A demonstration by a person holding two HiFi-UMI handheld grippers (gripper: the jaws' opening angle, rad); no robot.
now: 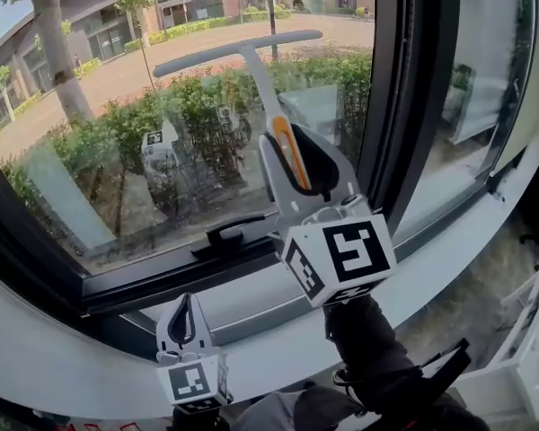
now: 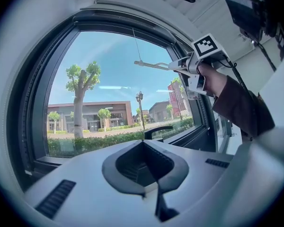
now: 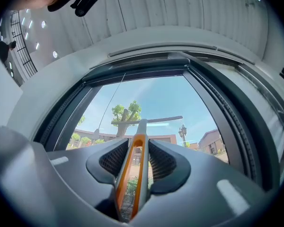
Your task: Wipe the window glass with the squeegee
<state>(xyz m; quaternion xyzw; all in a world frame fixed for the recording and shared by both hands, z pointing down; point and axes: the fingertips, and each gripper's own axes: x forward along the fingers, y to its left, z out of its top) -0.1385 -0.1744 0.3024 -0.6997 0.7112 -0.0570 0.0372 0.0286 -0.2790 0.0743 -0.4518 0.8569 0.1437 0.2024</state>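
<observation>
Two grippers: my left gripper (image 1: 181,321) idles below the window handle (image 1: 234,233), jaws pinched together on nothing. My right gripper (image 1: 292,155) — just above that handle — clamps the squeegee (image 1: 253,64) by its stem, blade lying crosswise higher up at the window glass (image 1: 99,142), so I'd pull straight down.

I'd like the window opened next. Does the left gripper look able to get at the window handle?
Probably yes: the left gripper, shut and empty, sits just below the window handle with only bare frame between; the right gripper with the squeegee is higher up.
</observation>
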